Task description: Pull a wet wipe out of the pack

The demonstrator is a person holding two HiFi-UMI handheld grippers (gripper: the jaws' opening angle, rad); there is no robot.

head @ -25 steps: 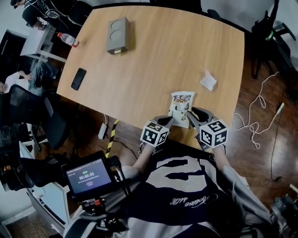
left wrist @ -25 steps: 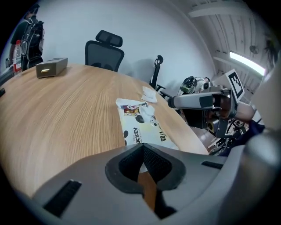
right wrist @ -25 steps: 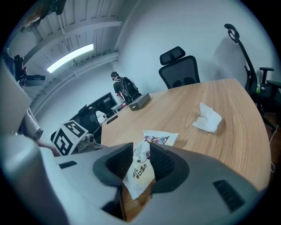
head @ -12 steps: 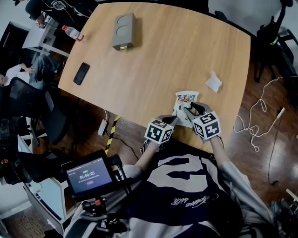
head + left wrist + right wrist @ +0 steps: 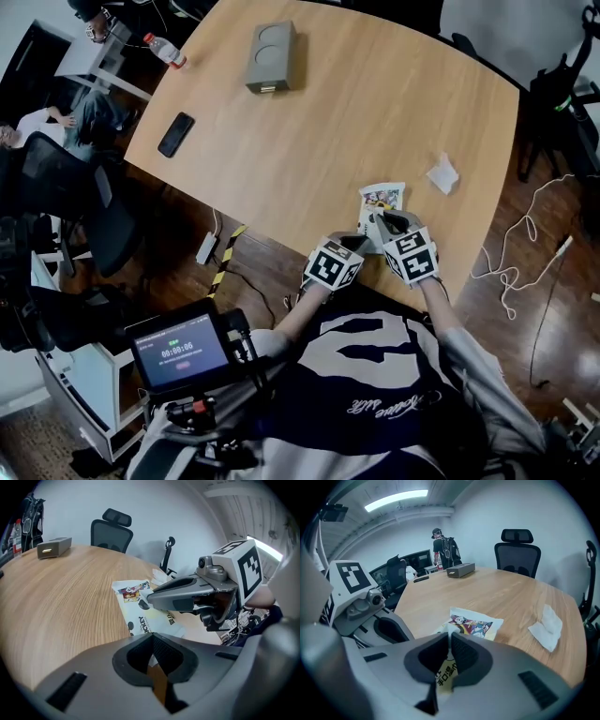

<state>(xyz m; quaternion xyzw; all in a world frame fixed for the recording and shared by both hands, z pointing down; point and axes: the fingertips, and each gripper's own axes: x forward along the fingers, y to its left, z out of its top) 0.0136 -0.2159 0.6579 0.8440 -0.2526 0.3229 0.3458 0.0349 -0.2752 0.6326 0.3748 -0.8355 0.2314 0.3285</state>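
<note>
**Right claw now over the pack, both claws closed**

A second ago the right claw (image 5: 449,637) sat just beside the wet wipe pack (image 5: 382,199), on its right. Now it reaches in over the pack's near half. Its jaws are drawn together on a bit of the pack's top: printed yellow film sits between the pads, and a small white tip stands above them. Whether that tip is a wipe or the flap cannot be told. The left claw (image 5: 153,641) has stayed at the pack's near left corner, jaws together with a white sliver of the pack's edge between them.

The pack is a flat, soft pouch of glossy white film with cartoon print. It lies where it did, on the matte wood-grain table (image 5: 356,112), close to the near edge.

A crumpled white tissue (image 5: 442,174) lies apart to the right, near the table's rounded right edge. Bare wood stretches from the pack to the far side, where a grey rectangular box (image 5: 271,57) sits. A dark phone (image 5: 176,134) lies near the left edge.
</note>
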